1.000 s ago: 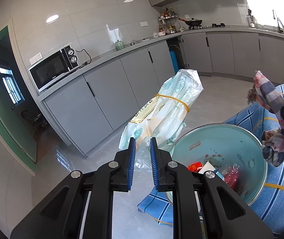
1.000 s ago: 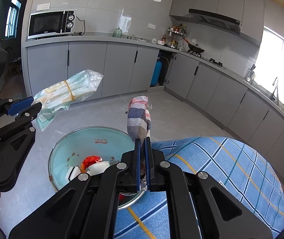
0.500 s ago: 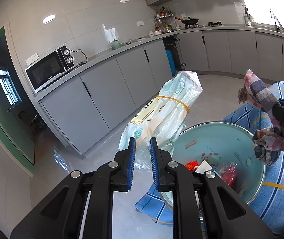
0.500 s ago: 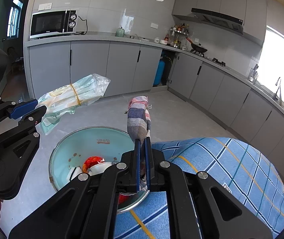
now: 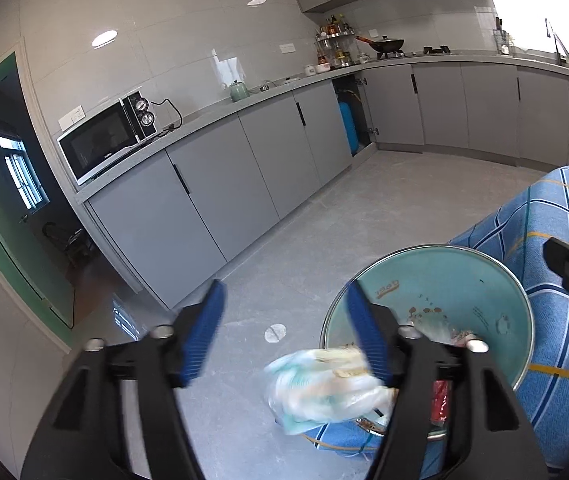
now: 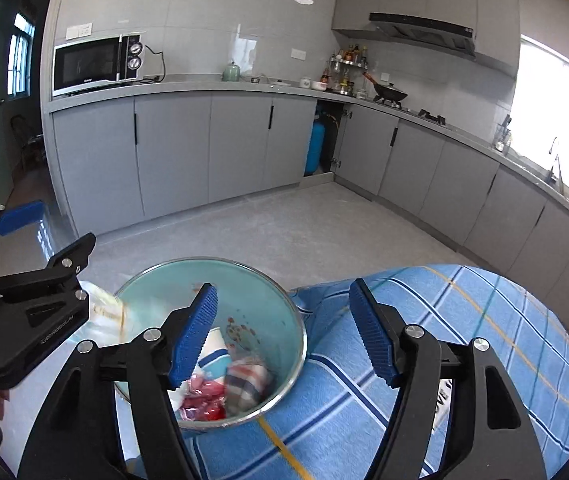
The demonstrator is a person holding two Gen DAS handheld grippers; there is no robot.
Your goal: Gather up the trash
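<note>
We note the left gripper (image 5: pixel 284 320) with its blue pads spread wide, the jaws having just been opening, and nothing pressed between them. Below it the plastic bag (image 5: pixel 324 388) is blurred, pale green and white with a yellow band, crumpled, lying at the near rim of the bowl (image 5: pixel 484 280), partly over the edge; whether it rests on the rim or hangs in air we cannot tell. The right gripper (image 6: pixel 282 334) likewise stands wide, jaws just opened, empty. Under it the checked cloth (image 6: pixel 246 378), red, blue and white plaid, sits bunched inside the bowl beside red wrappers (image 6: pixel 204 400) and a white paper cup (image 6: pixel 214 354) with a blue stripe. The bowl is teal inside with a metal rim and brown specks on its wall, and it rests at the edge of a table covered by a blue checked tablecloth (image 6: pixel 464 320). Beyond lie the grey floor (image 6: pixel 304 224), grey cabinets (image 6: pixel 172 148) and a microwave (image 6: pixel 96 64) on the counter.
</note>
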